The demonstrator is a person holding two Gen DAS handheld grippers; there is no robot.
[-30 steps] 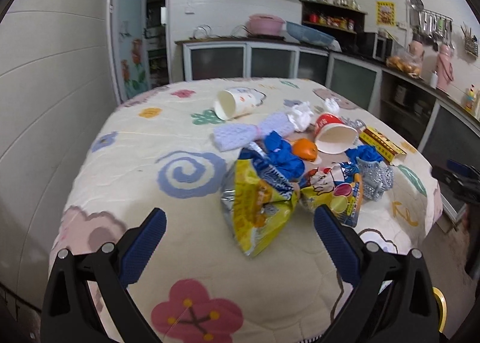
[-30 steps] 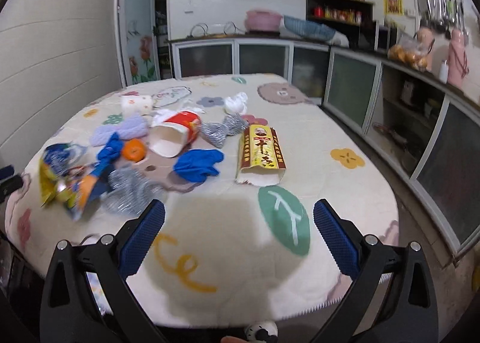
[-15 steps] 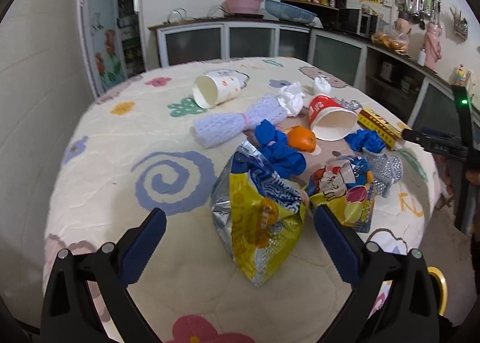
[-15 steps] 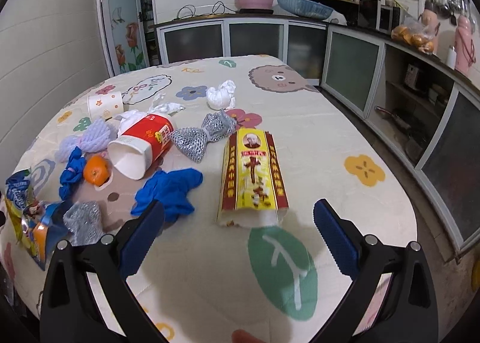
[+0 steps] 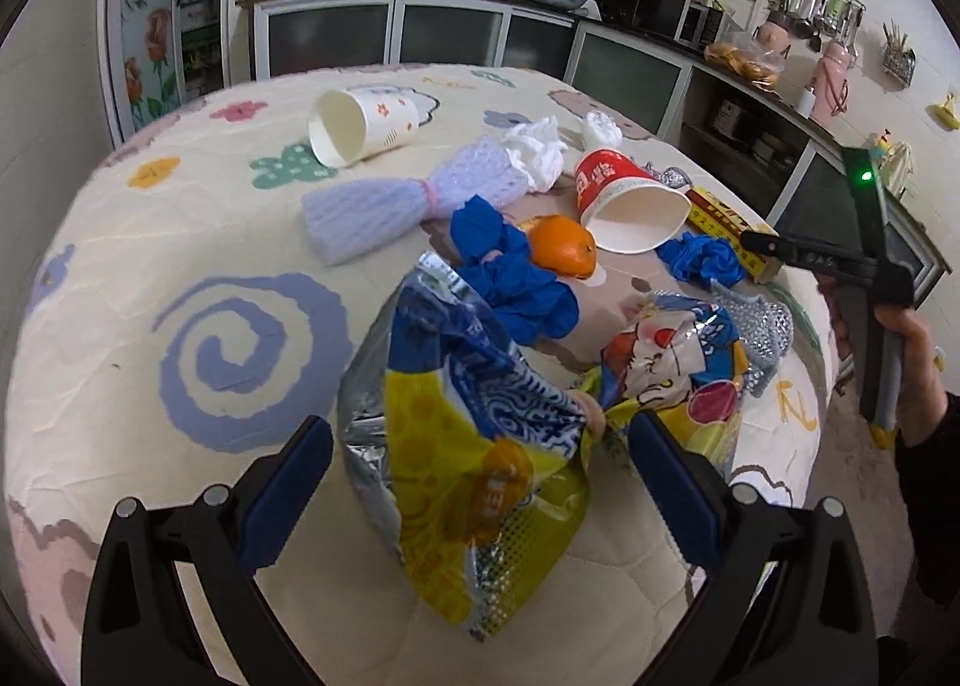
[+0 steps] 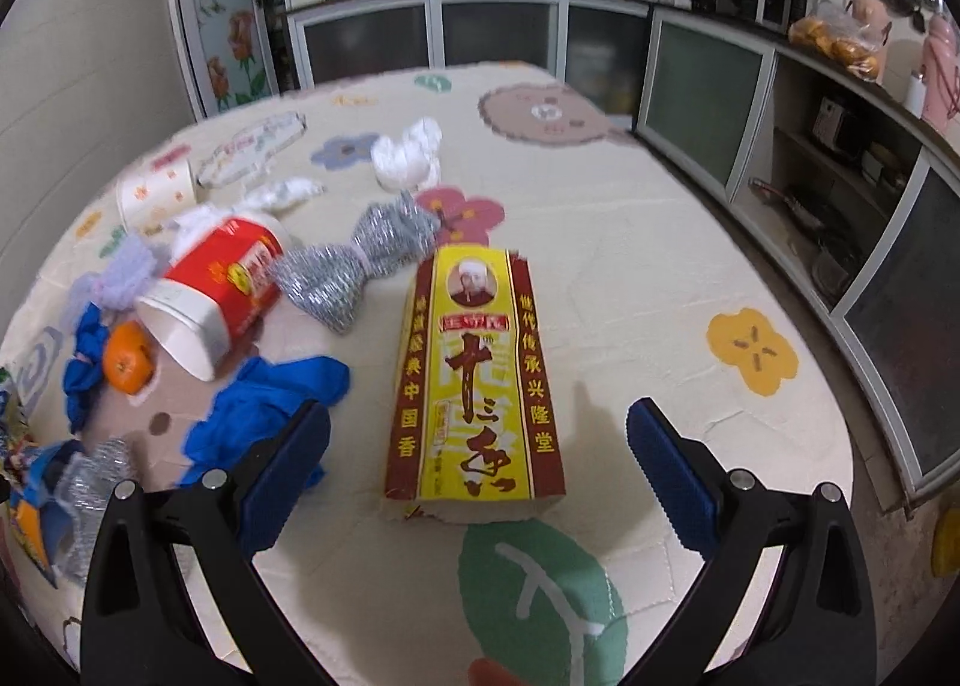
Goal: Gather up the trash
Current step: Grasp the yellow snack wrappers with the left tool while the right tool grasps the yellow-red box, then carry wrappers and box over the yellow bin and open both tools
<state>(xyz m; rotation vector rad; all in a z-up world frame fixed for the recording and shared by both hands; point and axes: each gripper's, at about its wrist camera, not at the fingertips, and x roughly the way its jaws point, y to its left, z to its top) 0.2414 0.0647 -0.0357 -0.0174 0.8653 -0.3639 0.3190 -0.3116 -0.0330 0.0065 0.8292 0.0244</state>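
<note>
Kitchen, cabinets along the back and right walls; round tabletop (image 6: 630, 278) under a cream quilted cloth with flower and swirl prints. Trash is scattered over its left-centre.

My left gripper (image 5: 480, 470) is released, jaws wide, straddling the yellow snack bag (image 5: 474, 446); not touching it as far as I can tell. A second cartoon wrapper (image 5: 678, 362) touches the bag's right side. Behind them: blue glove (image 5: 510, 278), orange (image 5: 563, 245) touching it, red cup (image 5: 630, 200) on its side with its mouth toward me, lilac foam net (image 5: 408, 194), white cup (image 5: 360, 125) tipped over further back, white tissue (image 5: 537, 152) by the net.

My right gripper (image 6: 480, 464) is also released, jaws wide, with the yellow-red box (image 6: 474, 380) lying flat between them, its near end just ahead of the fingertips. Second blue glove (image 6: 270, 410) just beside the left finger. Silver bow (image 6: 360, 260) lies between red cup and box. Silver scrap (image 6: 90, 476) at far left.

In the left view my right hand (image 5: 912, 368) grips the handle at the tabletop's right edge.
</note>
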